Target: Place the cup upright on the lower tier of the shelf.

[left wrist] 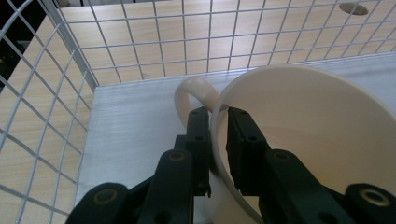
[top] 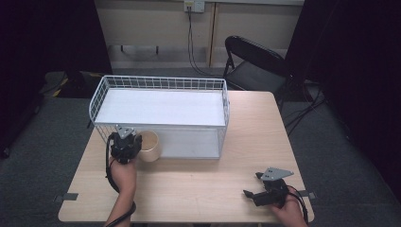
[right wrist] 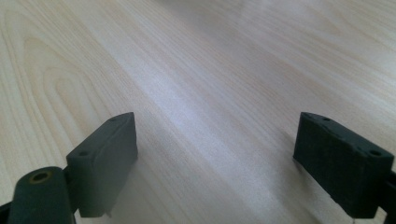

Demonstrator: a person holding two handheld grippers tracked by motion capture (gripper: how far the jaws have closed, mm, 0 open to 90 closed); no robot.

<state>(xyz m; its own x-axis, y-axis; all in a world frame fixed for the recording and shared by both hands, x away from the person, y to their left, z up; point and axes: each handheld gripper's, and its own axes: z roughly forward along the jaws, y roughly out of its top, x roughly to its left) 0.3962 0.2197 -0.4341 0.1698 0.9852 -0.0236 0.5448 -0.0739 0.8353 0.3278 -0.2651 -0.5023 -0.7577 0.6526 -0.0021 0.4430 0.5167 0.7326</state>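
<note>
Two hand-held grippers are here. Left hand-held gripper pinches the rim of one cream mug – one jaw inside, one outside, beside the handle. One white wire basket stands on the worktop; the mug seems to be at its front wall, partly cut off. Right hand-held gripper is spread wide over bare wood.

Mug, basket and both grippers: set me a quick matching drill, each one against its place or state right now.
Things:
1. mug
2. left gripper
3. right gripper
4. wire basket

States:
a. jaws wide apart over bare table
b. white, standing at the table's far side
c. shut on a rim
d. cream, pinched by its wall

Pairs: 1-d, 2-c, 3-a, 4-b
</note>
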